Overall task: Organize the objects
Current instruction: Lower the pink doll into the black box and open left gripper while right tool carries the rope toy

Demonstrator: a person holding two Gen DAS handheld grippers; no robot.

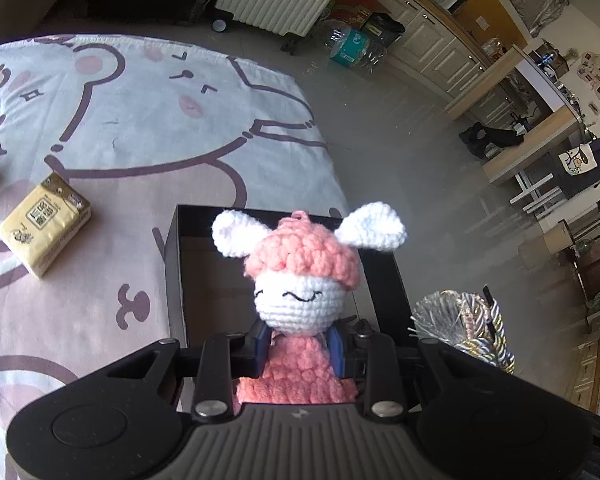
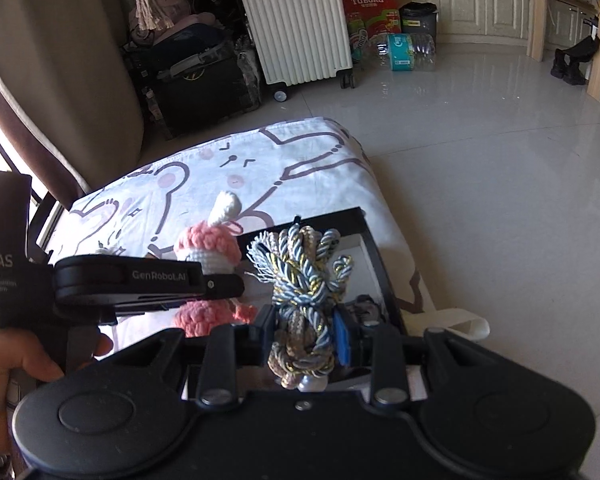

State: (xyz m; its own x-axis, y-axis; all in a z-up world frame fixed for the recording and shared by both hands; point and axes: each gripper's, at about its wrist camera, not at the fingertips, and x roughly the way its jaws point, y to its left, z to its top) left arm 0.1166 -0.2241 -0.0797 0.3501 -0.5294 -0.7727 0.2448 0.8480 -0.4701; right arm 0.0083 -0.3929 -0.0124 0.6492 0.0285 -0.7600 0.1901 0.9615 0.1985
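Left claw (image 1: pixel 298 350) clamped on a pink crocheted bunny doll (image 1: pixel 300 280), held above an open black box (image 1: pixel 174 280) on the cartoon-print bedsheet (image 1: pixel 140 120). Right claw (image 2: pixel 304 332) clamped on a twisted cord bundle (image 2: pixel 304 276) over the same box.

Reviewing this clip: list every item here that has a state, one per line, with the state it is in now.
left gripper: shut on the crochet doll
crochet doll: held upright above the black box
right gripper: shut on the cord bundle
cord bundle: held over the box
black box: open, no lid visible
tissue pack: lying flat on the cloth, sealed
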